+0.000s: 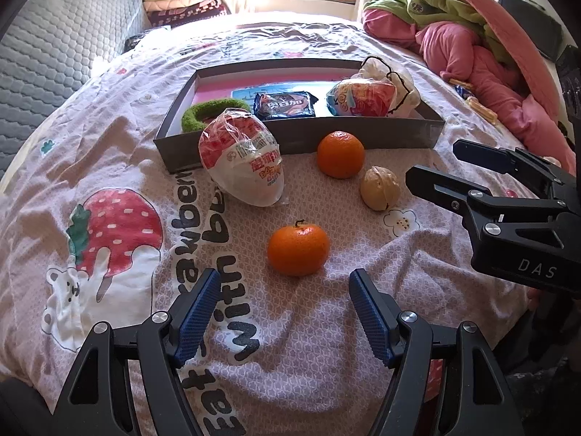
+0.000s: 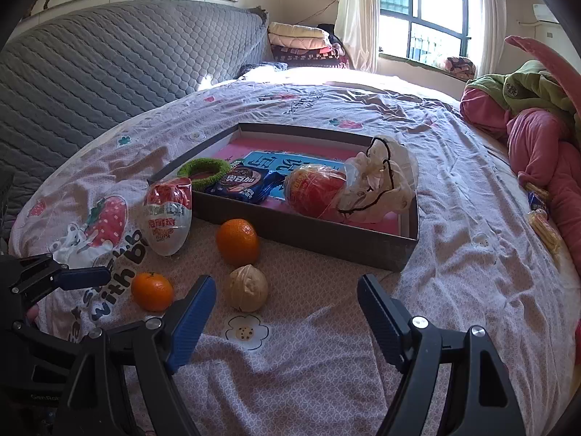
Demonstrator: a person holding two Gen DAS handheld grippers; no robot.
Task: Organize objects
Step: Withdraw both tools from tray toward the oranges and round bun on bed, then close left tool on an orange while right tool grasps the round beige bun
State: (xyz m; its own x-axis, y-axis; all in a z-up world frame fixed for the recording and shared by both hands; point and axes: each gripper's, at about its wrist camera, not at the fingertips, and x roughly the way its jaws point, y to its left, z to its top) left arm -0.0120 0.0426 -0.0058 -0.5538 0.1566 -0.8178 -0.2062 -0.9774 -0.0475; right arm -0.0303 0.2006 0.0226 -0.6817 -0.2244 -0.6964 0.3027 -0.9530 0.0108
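Note:
A shallow grey box (image 1: 290, 140) (image 2: 326, 236) lies on the bed. It holds a green ring (image 1: 203, 114) (image 2: 203, 170), a dark biscuit packet (image 1: 285, 105) (image 2: 243, 183), a wrapped egg toy (image 1: 363, 100) (image 2: 316, 190) and a white flower clip (image 1: 392, 76) (image 2: 381, 178). In front of it lie a second egg toy (image 1: 243, 163) (image 2: 169, 216), two oranges (image 1: 340, 154) (image 1: 298, 250) (image 2: 238, 241) (image 2: 152, 290) and a beige walnut-like ball (image 1: 380, 188) (image 2: 248, 289). My left gripper (image 1: 285, 283) (image 2: 78, 272) is open just short of the near orange. My right gripper (image 2: 287, 290) (image 1: 443, 165) is open, just behind the ball.
The bed has a pink printed sheet (image 1: 109, 236) (image 2: 308, 363). A pile of pink and green clothes (image 1: 472, 47) (image 2: 537, 127) lies at the right. A grey quilted headboard (image 1: 54, 47) (image 2: 109, 61) stands at the left. Yellow snack packs (image 2: 543, 225) lie near the clothes.

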